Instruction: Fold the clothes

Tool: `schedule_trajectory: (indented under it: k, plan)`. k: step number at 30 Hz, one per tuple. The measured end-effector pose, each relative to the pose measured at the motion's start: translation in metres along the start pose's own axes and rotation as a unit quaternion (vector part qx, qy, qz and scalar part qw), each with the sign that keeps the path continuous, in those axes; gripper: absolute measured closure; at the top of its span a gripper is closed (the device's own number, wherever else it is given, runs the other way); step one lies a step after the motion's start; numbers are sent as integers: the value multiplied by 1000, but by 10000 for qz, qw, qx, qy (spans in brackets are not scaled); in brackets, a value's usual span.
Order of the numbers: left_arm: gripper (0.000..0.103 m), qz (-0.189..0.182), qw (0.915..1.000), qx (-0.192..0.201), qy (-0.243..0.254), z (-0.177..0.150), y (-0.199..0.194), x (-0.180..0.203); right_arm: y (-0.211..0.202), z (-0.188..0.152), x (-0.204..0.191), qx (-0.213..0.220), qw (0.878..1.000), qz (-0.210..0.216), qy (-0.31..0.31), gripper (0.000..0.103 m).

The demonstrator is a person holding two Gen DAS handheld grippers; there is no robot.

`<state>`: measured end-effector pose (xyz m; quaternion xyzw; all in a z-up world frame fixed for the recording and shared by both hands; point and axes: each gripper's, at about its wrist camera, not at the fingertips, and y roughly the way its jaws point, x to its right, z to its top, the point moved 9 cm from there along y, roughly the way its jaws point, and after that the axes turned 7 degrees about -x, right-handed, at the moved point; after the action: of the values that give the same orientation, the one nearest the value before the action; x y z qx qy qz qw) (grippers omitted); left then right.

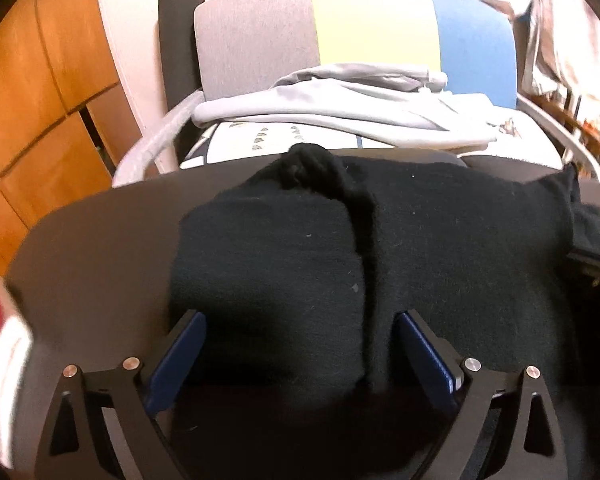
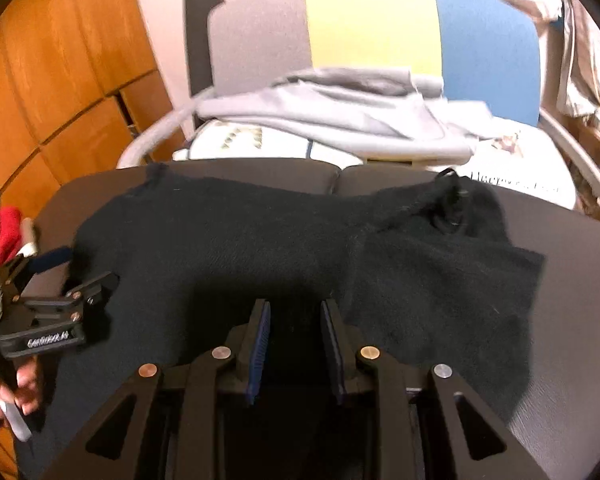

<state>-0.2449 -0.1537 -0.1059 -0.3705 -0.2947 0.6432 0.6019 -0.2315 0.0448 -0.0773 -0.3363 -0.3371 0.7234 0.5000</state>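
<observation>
Left wrist view: the left gripper (image 1: 300, 344) stood with its jaws spread wide, nothing pinched between them. Its blue pads (image 1: 178, 354) hung over the black garment (image 1: 284, 264), and whether they touched the cloth could not be told. The garment lay partly folded on a dark table (image 1: 100, 240), one flap laid over the body along a raised seam, with a bunched knot of fabric at the far edge. Its right end ran out toward the frame's edge, where a dark, blurred object could not be identified.

Right wrist view: the right gripper (image 2: 294, 344) had its jaws set narrow, a clear gap between the pads (image 2: 260, 344). The space between them was in deep shadow, so no held cloth could be made out. The garment (image 2: 260, 240) spread across the table (image 2: 560, 320) below and ahead of it, with a folded flap at the right. At the left edge the other gripper (image 2: 66, 276) appeared, its jaws apart over the garment's end, and a hand (image 2: 16, 388) below it was cut off by the frame.

Beyond the table stood a chair (image 1: 256, 40) with grey, yellow and blue panels, bearing a grey garment (image 1: 340, 100) over white printed cloth. Both views were motion-blurred at the margins.
</observation>
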Motion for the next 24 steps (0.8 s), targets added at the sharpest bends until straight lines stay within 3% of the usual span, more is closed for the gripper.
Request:
schedule_trajectory:
  k: [6,10,12,16,19,22,24]
  plan:
    - [7,-387,9988,110,296,-60,-57,5,-29,-89,-44,-595,9973,292,-314,77]
    - [7,-362,9979,-39,539,-116,-73,11,-48,-134,-53,-466,9943,-316,-900,76]
    - [6,-65,9972,139,732,-132,-75,4,-57,-144,-44,-312,9931,-611,-954,74]
    - [6,240,9972,96,706,-145,-81,-20,-82,-157,-16,-176,9995,-244,-46,71]
    - [6,234,9985,77,490,-155,-96,-45,-117,-171,-2,216,9976,206,632,70]
    - [6,-162,9997,87,144,-179,-115,-67,-147,-201,14,396,9874,753,1337,64]
    - [6,-452,9989,-30,-99,-200,-122,-79,-156,-223,20,330,9829,851,1601,62]
